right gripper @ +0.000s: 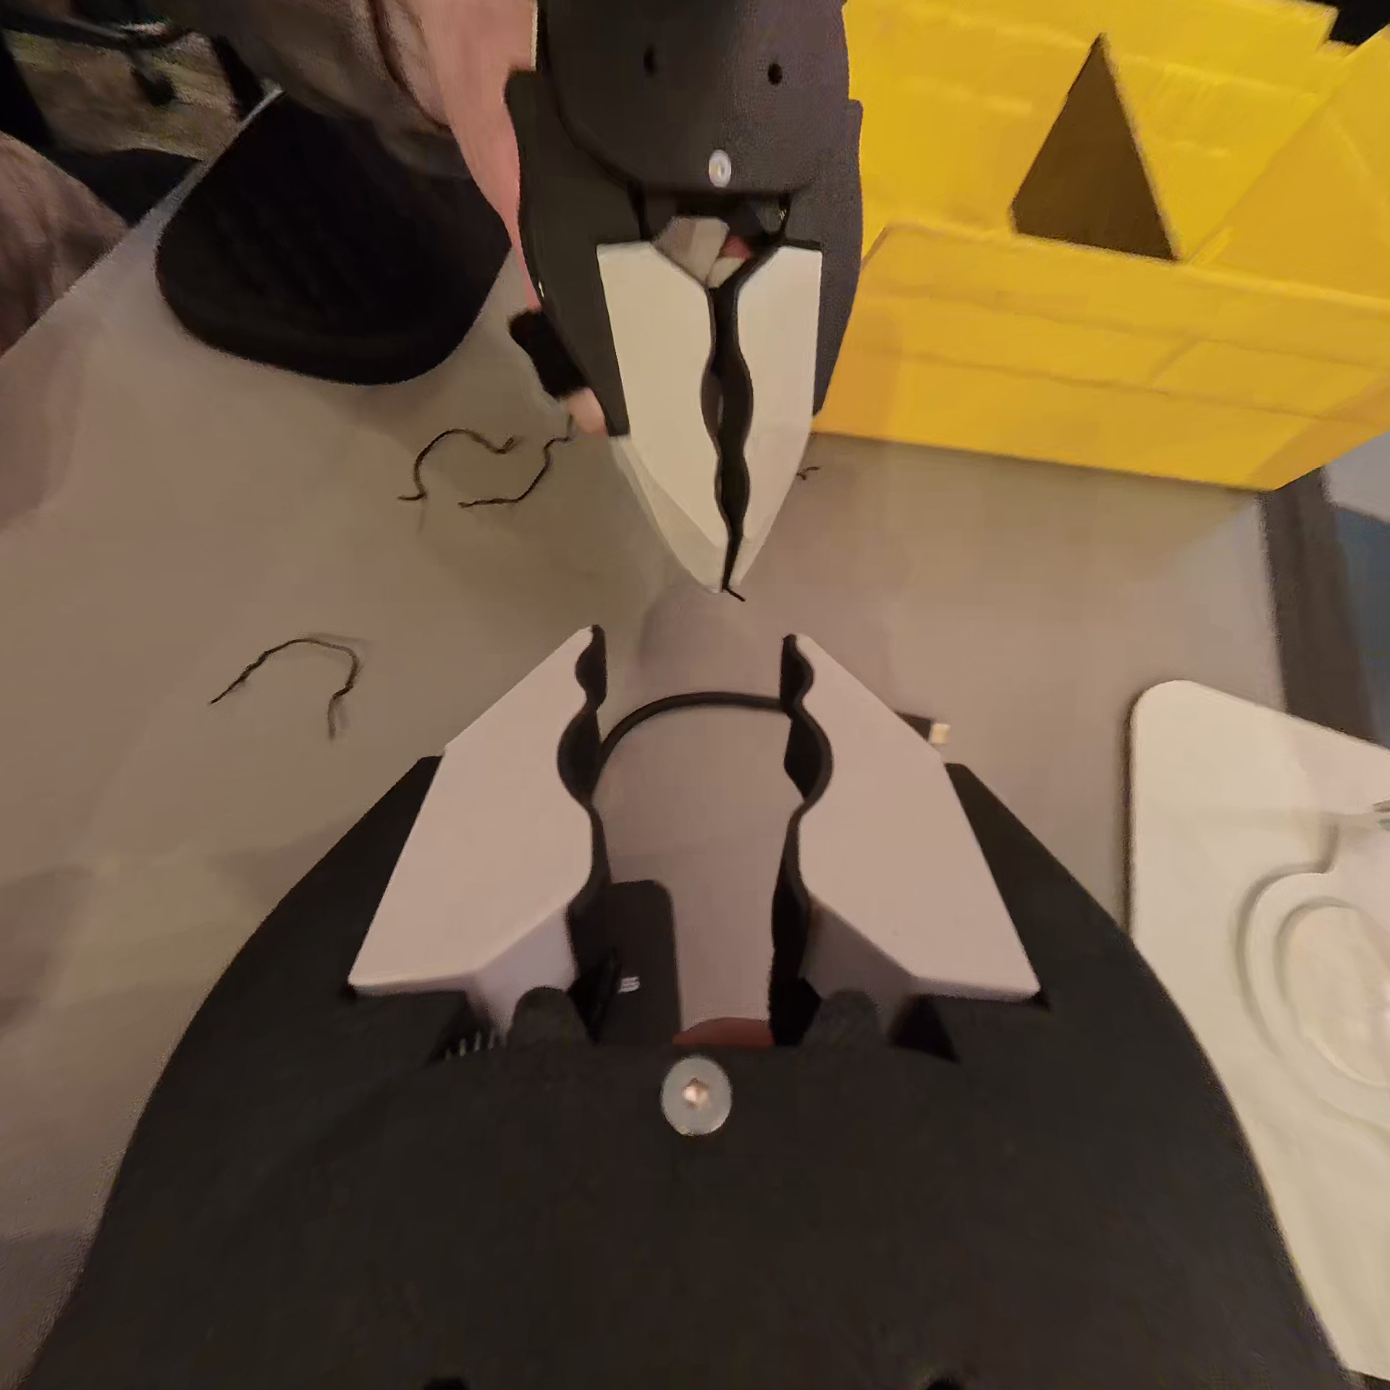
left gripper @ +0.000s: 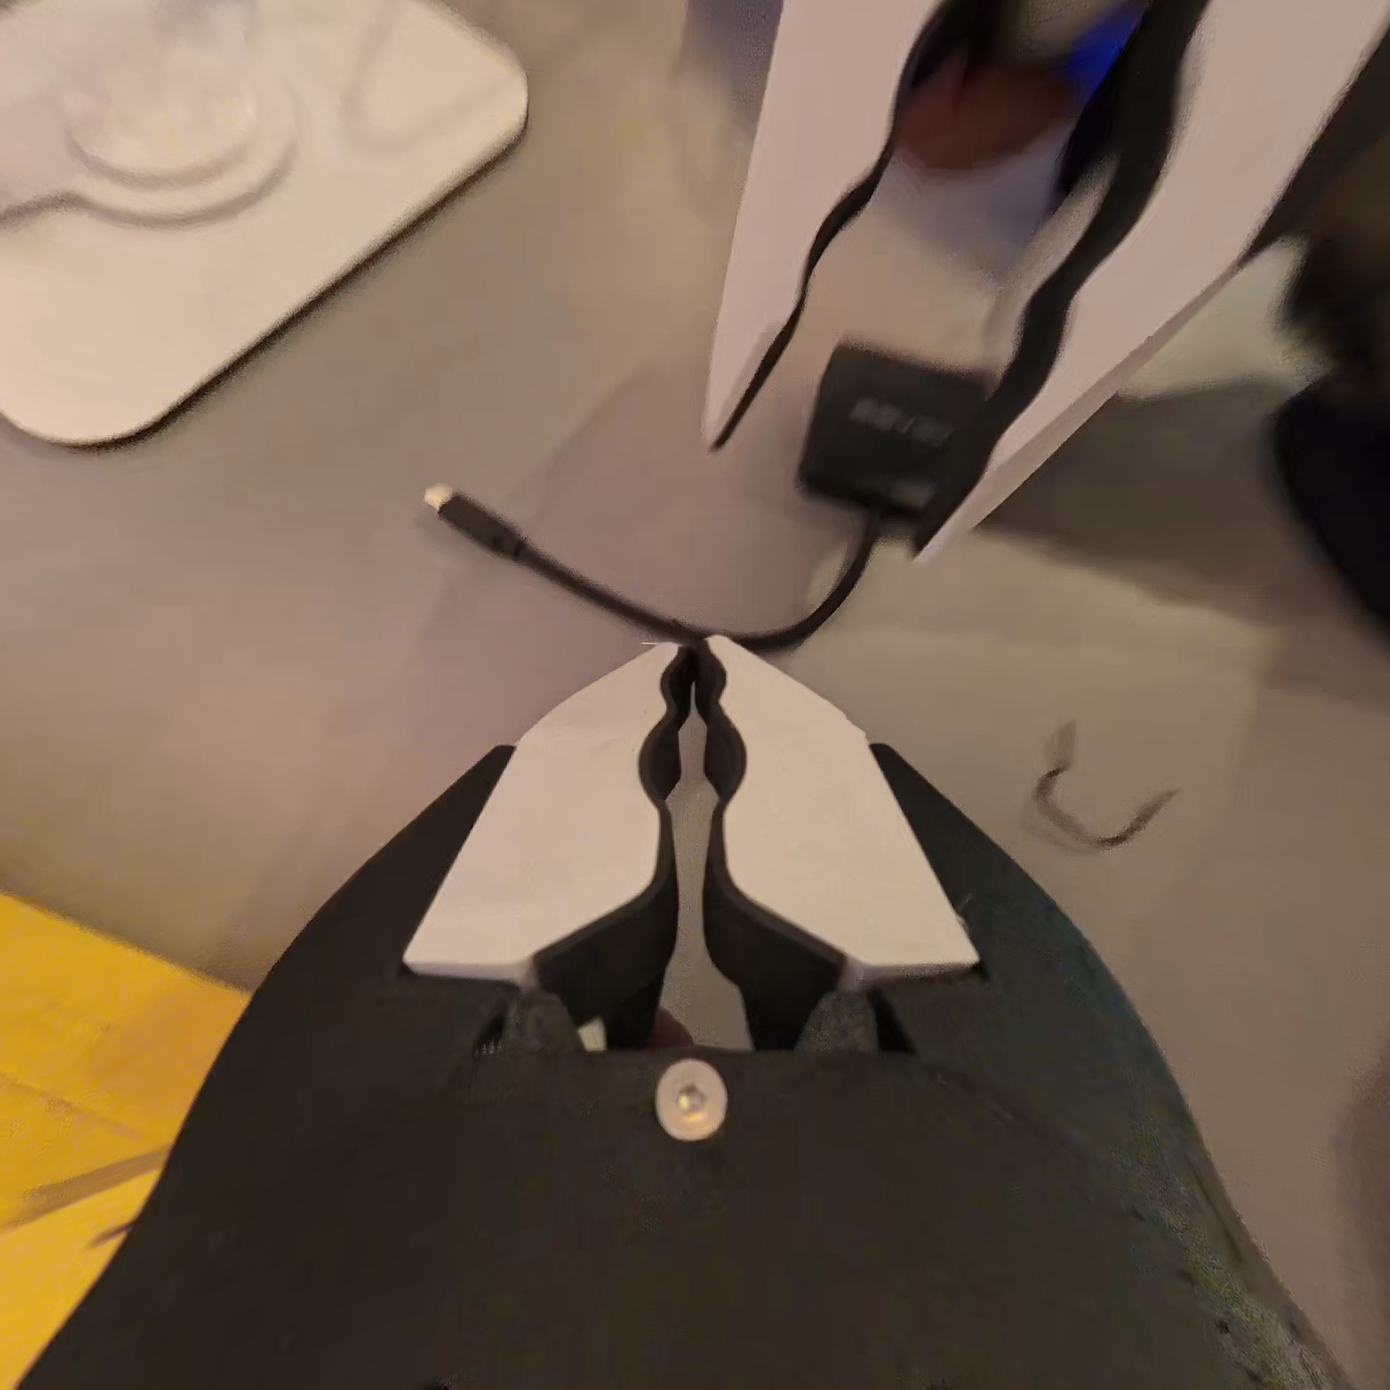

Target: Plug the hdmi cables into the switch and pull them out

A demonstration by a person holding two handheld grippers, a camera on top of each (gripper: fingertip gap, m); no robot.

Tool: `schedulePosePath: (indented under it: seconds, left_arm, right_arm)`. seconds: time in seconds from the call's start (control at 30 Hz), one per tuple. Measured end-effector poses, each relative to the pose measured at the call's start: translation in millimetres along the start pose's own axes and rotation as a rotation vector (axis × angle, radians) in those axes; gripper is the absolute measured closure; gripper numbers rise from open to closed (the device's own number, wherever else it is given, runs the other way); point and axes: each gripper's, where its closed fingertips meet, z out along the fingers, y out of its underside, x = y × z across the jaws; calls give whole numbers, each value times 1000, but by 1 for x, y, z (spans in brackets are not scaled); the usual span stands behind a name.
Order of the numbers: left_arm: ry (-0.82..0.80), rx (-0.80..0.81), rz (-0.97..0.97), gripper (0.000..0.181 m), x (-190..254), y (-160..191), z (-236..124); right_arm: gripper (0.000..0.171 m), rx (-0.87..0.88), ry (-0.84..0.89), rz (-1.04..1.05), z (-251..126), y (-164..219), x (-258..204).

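Two wrist cams, facing each other across the grey table (left gripper: 226, 677), both close and angled steeply down.

Left wrist view looks along its own left gripper (left gripper: 693, 653) toward the right gripper (left gripper: 820, 481), which enters from the top; white tray (left gripper: 226, 301) upper left, yellow box (left gripper: 90, 1053) lower left. Right wrist view looks back the opposite way over its fingers (right gripper: 496, 842): the other gripper comes in from the top, box upper right, tray at right. Shared ground: the table strip between the two tips, with the black switch (left gripper: 887, 421), its short cable (right gripper: 692, 703) and loose dark threads (right gripper: 293, 669). Left view is motion-blurred.
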Motion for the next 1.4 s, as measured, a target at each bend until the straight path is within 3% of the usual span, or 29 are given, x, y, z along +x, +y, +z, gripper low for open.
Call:
schedulePosePath:
  seconds: [0.03,0.13,0.27,0.4,0.53,0.67,0.73,0.77,0.8,1.1,1.4]
  left_arm:
    - [57,80,-58,181,4,-14,-9]
    - [213,339,-250,181,7,-58,-45]
    - [344,697,-395,181,0,-102,-99]
    - [402,859,-442,181,3,-115,-121]
    - [444,887,-459,181,14,-118,-121]
    - [439,900,-461,181,17,-121,-119]
    - [421,898,-460,181,18,-121,-115]
    - [438,902,-463,181,19,-121,-116]
    - [426,914,-470,181,18,-122,-116]
    - [372,950,-456,181,12,-125,-122]
    - [213,910,-476,181,-5,-108,-112]
  right_arm:
    - [119,15,33,-26,0,-5,4]
    - [98,56,162,-112,0,-26,19]
    - [105,114,210,-95,11,-49,23]
    - [121,320,285,-1,13,-83,36]
    - [138,556,306,107,-2,-114,41]
    - [144,662,287,161,-10,-124,40]
    - [150,679,283,171,-13,-128,40]
    - [165,653,282,162,-10,-126,39]
    - [167,627,294,158,-8,-123,40]
    - [171,636,273,126,-12,-126,34]
    - [171,674,125,183,-37,-118,30]
